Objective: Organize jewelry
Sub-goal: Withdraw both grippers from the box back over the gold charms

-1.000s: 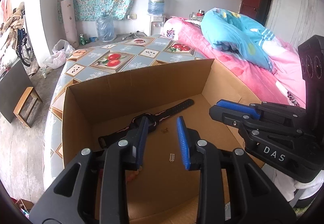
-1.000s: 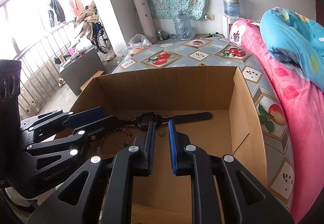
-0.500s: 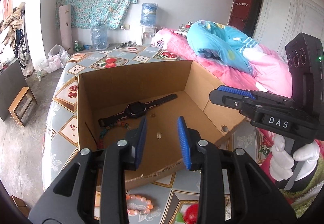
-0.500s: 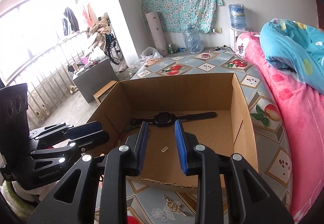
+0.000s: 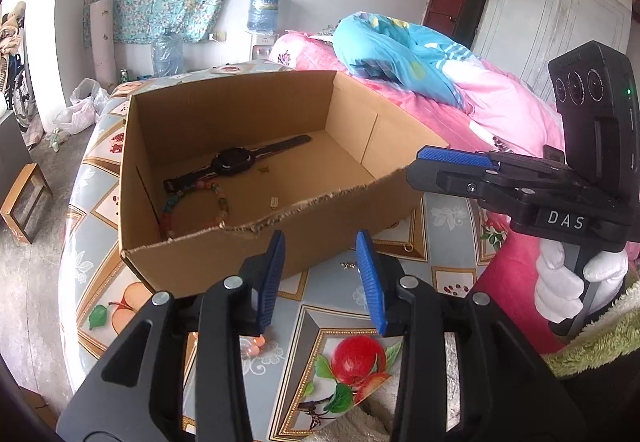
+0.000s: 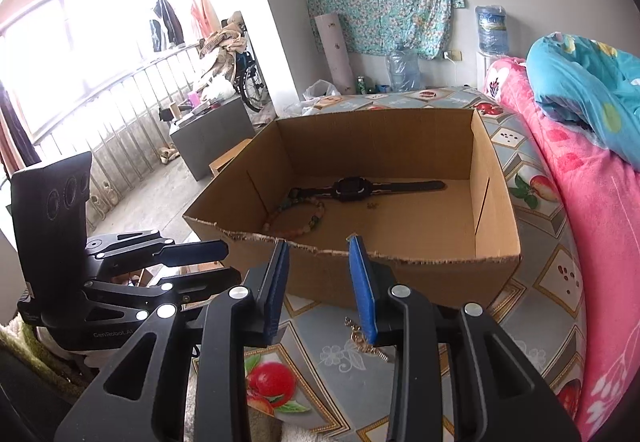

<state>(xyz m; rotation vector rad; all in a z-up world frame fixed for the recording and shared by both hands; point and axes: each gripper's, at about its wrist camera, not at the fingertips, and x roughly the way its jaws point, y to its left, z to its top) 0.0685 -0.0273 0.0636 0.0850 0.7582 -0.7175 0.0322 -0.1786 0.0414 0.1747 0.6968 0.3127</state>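
Blue-padded jaws on both grippers stand wide and hold nothing: the left gripper (image 5: 322, 278) and the right gripper (image 6: 320, 286) hover over the counter (image 5: 320, 322) just short of the box (image 5: 224, 262). Inside lie a watch (image 5: 234, 160) and bracelet (image 5: 192, 198); a gold chain (image 6: 366, 340) sits under the right jaws.

Two wrist fisheyes — side by side, near the table's front edge

Both face forward and slightly down across the cardboard box (image 5: 224, 146) (image 6: 384, 146); each catches the other gripper.
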